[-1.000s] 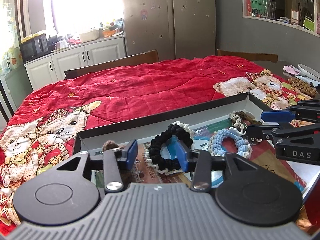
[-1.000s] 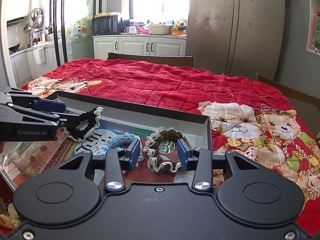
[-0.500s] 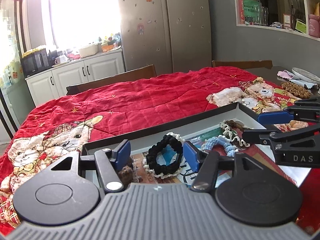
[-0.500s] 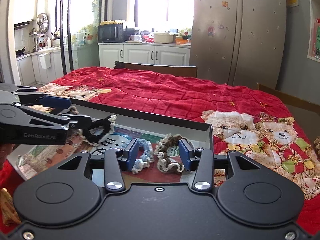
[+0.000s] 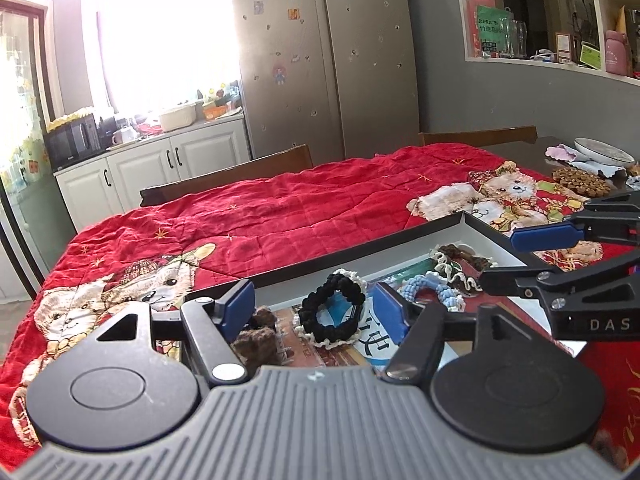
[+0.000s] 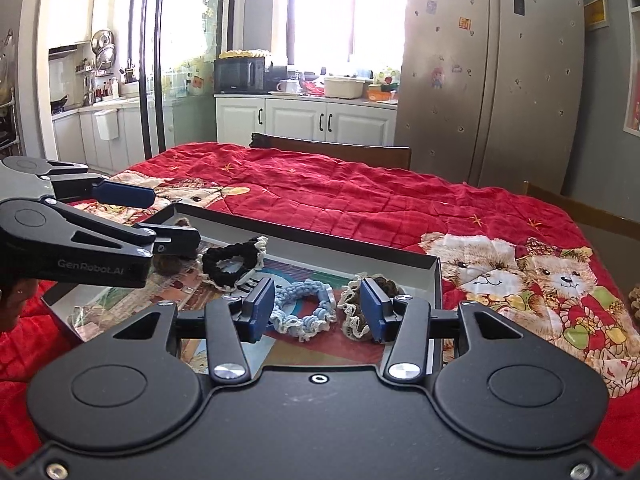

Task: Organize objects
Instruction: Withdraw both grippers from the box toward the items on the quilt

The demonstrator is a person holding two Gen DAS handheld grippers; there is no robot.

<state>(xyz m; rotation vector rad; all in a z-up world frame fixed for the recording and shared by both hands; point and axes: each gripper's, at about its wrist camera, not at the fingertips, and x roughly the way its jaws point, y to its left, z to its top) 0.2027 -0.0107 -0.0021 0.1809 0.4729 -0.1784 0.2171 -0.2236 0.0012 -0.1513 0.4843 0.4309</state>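
My left hand-held gripper (image 5: 314, 312): jaws wide apart, empty, above black scrunchie (image 5: 332, 314) in tray (image 5: 360, 246). My right hand-held gripper (image 6: 318, 310): jaws spread, empty, above blue scrunchie (image 6: 304, 312). Brown scrunchie (image 6: 360, 308) beside right pad. Tray on red quilt (image 6: 360, 196).

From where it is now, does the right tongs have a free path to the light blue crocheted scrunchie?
Probably yes: the right tongs are open, and the light blue crocheted scrunchie lies uncovered in the tray just ahead between the pads.
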